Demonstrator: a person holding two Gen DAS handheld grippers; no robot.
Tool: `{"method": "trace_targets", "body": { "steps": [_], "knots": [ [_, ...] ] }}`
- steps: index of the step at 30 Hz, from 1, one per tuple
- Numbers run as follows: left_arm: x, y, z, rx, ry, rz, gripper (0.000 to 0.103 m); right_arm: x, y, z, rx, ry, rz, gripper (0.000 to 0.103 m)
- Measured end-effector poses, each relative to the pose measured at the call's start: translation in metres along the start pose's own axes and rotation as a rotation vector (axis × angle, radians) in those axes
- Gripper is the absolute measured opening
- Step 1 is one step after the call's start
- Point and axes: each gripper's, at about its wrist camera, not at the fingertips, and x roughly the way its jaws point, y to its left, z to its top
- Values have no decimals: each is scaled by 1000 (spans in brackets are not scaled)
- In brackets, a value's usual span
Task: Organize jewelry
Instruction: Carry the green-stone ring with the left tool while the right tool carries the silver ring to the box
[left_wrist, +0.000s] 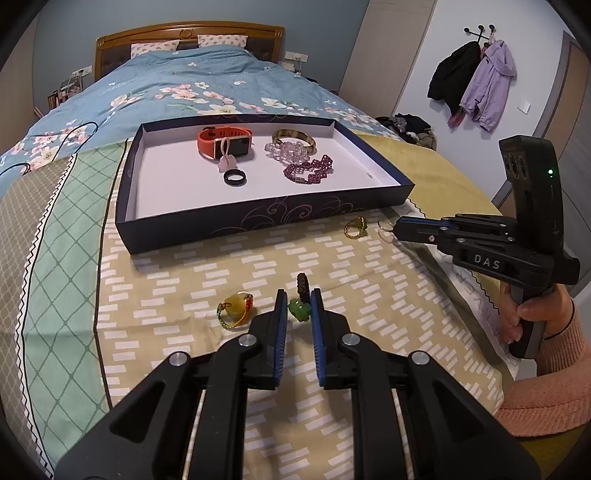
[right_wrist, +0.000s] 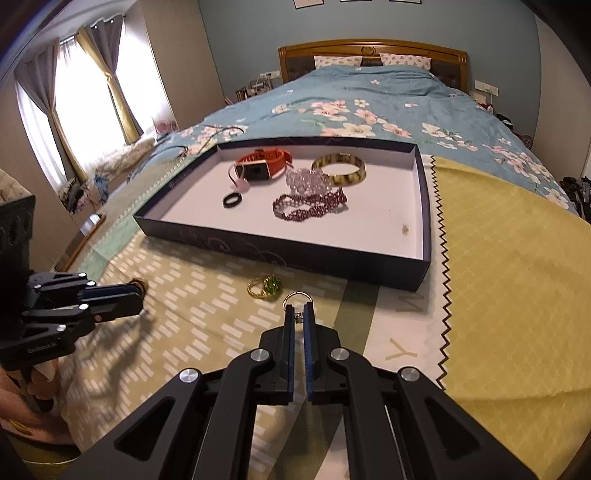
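the right claw is pinched on a thin silver ring by its small setting, low over the bed. so slight a hold could let it twist free before reaching the tray. the left claw stands apart around a green pendant, not yet gripping.

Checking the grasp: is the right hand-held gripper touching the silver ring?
Touching. The right wrist view shows the right hand-held gripper pinching the silver ring.
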Motion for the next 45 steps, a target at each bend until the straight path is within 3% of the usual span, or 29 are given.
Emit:
{"method": "trace_targets", "body": {
  "steps": [22,45],
  "knots": [
    [-19,-4,32,24,-94,9,13,-30,5,20,10,-135,52,3],
    [-8,8,72,29,-137,63,13,-16,5,51,-18,-156,52,3]
  ]
}}
